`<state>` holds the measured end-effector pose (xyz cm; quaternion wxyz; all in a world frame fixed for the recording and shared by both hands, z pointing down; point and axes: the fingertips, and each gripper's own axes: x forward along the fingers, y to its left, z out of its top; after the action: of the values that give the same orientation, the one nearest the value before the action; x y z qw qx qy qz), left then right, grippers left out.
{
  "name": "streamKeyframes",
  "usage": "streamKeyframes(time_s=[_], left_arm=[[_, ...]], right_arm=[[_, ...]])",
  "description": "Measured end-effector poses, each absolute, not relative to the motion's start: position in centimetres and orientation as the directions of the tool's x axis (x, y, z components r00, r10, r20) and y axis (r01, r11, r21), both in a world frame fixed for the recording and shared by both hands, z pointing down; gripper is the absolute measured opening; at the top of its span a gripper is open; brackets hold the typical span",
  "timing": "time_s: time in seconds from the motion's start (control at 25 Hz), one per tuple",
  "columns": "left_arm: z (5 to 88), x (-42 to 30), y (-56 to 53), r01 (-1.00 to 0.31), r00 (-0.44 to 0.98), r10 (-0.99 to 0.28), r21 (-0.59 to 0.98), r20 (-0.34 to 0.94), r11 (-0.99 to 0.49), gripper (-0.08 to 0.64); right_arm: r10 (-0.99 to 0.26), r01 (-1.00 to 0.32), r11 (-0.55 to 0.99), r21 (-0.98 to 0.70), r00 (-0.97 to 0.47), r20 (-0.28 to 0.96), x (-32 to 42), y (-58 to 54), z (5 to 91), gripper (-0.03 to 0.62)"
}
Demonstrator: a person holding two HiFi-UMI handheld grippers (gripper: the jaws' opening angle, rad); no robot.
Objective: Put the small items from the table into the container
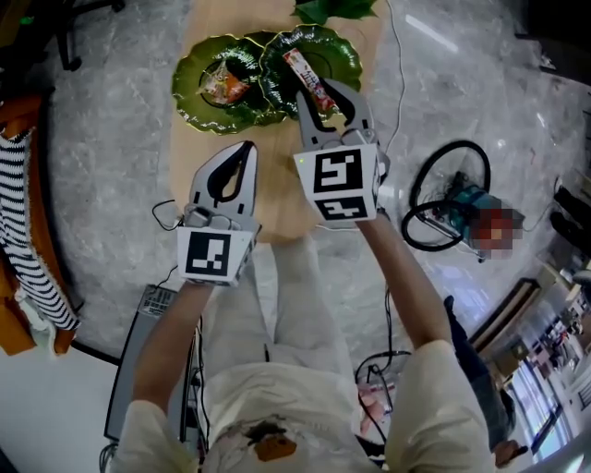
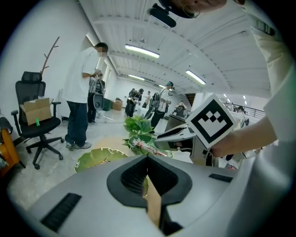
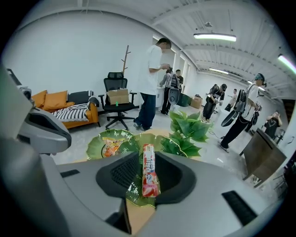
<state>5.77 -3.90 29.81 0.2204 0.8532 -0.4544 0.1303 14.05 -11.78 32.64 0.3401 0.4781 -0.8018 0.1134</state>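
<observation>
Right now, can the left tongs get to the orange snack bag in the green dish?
Probably yes. The left tongs, shut and empty, sit just short of the green dish holding the orange snack bag, nothing between. The right tongs hold a candy stick over the other dish, aside.

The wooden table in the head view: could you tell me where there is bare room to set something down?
The table is bare from the left leaf dish and right leaf dish to its near edge. The far end is crowded: both dishes, a snack packet, a plant.
</observation>
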Motion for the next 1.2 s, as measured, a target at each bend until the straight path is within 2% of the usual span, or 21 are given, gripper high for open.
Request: streamKeyframes(time_s=[0.76,1.2], left_arm=[[30.7,6.6,-0.3,-0.816,0.572,-0.683,0.233,0.454,-0.529,0.0],[32.7,7.4,2.4,-0.797,0.595,-0.651,0.241,0.472,-0.553,0.0]], right_arm=[[-0.701,-0.828,0.54,0.155,-0.34,0.627,15.8,-3.9,32.5,0.107],[-0.667,-0.842,0.53,0.104,-0.337,0.665,15.6,1.8,35.2,0.081]])
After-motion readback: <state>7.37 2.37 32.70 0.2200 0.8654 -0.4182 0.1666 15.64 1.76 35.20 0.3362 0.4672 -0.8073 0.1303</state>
